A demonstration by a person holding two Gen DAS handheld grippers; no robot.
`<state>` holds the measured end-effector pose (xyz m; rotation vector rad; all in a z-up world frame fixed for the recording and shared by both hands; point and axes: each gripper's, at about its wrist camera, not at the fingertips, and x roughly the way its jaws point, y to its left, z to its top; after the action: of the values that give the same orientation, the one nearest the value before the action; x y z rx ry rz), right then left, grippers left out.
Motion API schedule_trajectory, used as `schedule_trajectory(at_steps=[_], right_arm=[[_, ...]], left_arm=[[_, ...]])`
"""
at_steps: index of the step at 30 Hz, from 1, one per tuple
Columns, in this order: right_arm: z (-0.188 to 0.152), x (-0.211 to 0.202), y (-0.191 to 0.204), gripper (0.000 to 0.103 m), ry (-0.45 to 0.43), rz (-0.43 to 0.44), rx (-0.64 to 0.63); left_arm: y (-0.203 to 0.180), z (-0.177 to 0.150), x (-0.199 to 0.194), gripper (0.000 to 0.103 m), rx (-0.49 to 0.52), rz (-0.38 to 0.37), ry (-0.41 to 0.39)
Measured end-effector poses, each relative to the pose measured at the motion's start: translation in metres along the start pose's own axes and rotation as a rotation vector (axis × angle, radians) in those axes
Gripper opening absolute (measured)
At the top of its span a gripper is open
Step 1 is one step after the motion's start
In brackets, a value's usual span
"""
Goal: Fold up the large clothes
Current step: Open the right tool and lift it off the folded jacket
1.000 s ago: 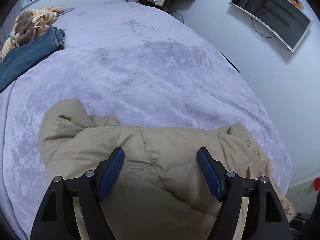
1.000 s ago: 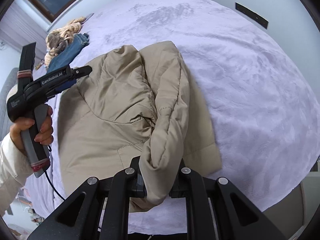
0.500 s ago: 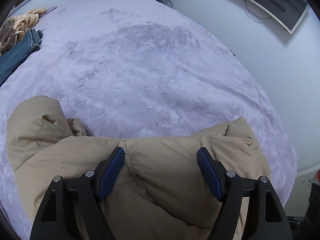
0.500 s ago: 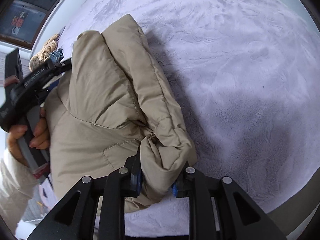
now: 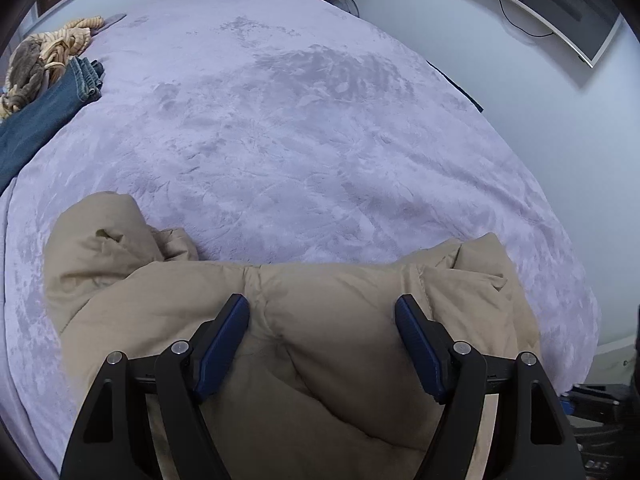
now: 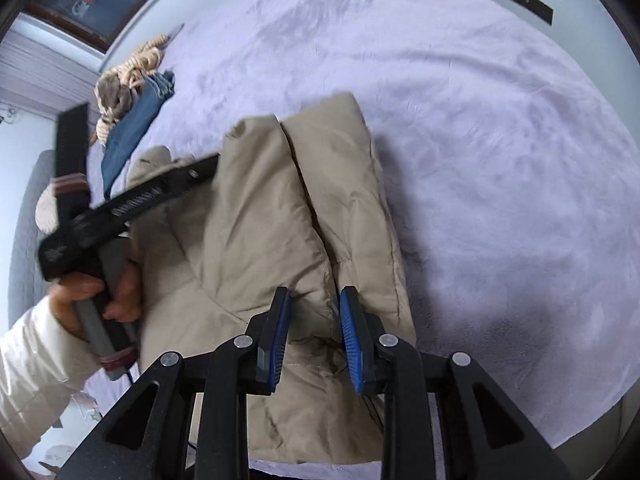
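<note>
On the bed (image 6: 500, 140), the right tool (image 6: 314, 332) had just been opening, its jaws slack above the tan jacket (image 6: 272, 208) laid folded, while the left tool (image 5: 322, 344) hung wide, empty.

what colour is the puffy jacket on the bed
Beige, a plain tan; the jacket shows best in the right wrist view.

One tan jacket (image 6: 280, 216), one jeans (image 5: 40, 116), two claws (image 5: 322, 316), one bed (image 5: 300, 128).

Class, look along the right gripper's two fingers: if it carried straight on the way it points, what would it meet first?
Most likely the beige padded jacket, which lies directly beneath the right gripper between its parted fingers; how near is unclear.
</note>
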<state>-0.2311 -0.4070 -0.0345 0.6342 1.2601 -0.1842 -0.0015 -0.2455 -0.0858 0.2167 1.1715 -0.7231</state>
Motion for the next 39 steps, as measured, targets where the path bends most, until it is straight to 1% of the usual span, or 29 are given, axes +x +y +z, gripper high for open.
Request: schedule_trajectory(at_steps=[2, 6, 9, 14, 17, 21, 24, 26, 27, 28, 34, 37, 39], right_arm=[[-0.003, 0.006, -0.003, 0.029, 0.021, 0.009, 0.003], [-0.005, 0.013, -0.012, 0.029, 0.052, 0.032, 0.021], [-0.004, 0.023, -0.016, 0.029, 0.079, 0.037, 0.021], [-0.005, 0.037, -0.021, 0.029, 0.111, 0.059, 0.029], [-0.004, 0.043, -0.021, 0.029, 0.128, 0.063, 0.01], [0.001, 0.046, -0.014, 0.029, 0.147, 0.051, -0.01], [0.007, 0.048, -0.007, 0.031, 0.147, 0.039, -0.008], [0.008, 0.048, -0.003, 0.032, 0.14, 0.032, -0.004], [0.007, 0.046, 0.0, 0.032, 0.134, 0.026, -0.004], [0.007, 0.043, 0.002, 0.033, 0.127, 0.018, -0.001], [0.006, 0.033, 0.015, 0.035, 0.09, -0.03, 0.01], [0.005, 0.026, 0.02, 0.036, 0.07, -0.041, 0.034], [0.004, 0.019, 0.024, 0.041, 0.05, -0.04, 0.039]], left_arm=[[0.005, -0.008, -0.018, 0.076, -0.008, 0.005, -0.005], [0.015, -0.031, -0.05, 0.076, -0.033, 0.044, -0.008], [0.025, -0.053, -0.069, 0.076, -0.094, 0.075, 0.009], [0.037, -0.088, -0.083, 0.076, -0.218, 0.12, 0.04], [0.044, -0.107, -0.086, 0.076, -0.289, 0.139, 0.061], [0.047, -0.124, -0.088, 0.076, -0.341, 0.147, 0.085], [0.048, -0.129, -0.091, 0.076, -0.349, 0.144, 0.09], [0.05, -0.132, -0.091, 0.091, -0.354, 0.135, 0.091], [0.051, -0.133, -0.092, 0.1, -0.356, 0.134, 0.085], [0.053, -0.135, -0.093, 0.101, -0.355, 0.134, 0.076], [0.059, -0.142, -0.094, 0.101, -0.35, 0.127, 0.097], [0.063, -0.144, -0.097, 0.101, -0.334, 0.121, 0.099], [0.065, -0.145, -0.098, 0.101, -0.322, 0.116, 0.098]])
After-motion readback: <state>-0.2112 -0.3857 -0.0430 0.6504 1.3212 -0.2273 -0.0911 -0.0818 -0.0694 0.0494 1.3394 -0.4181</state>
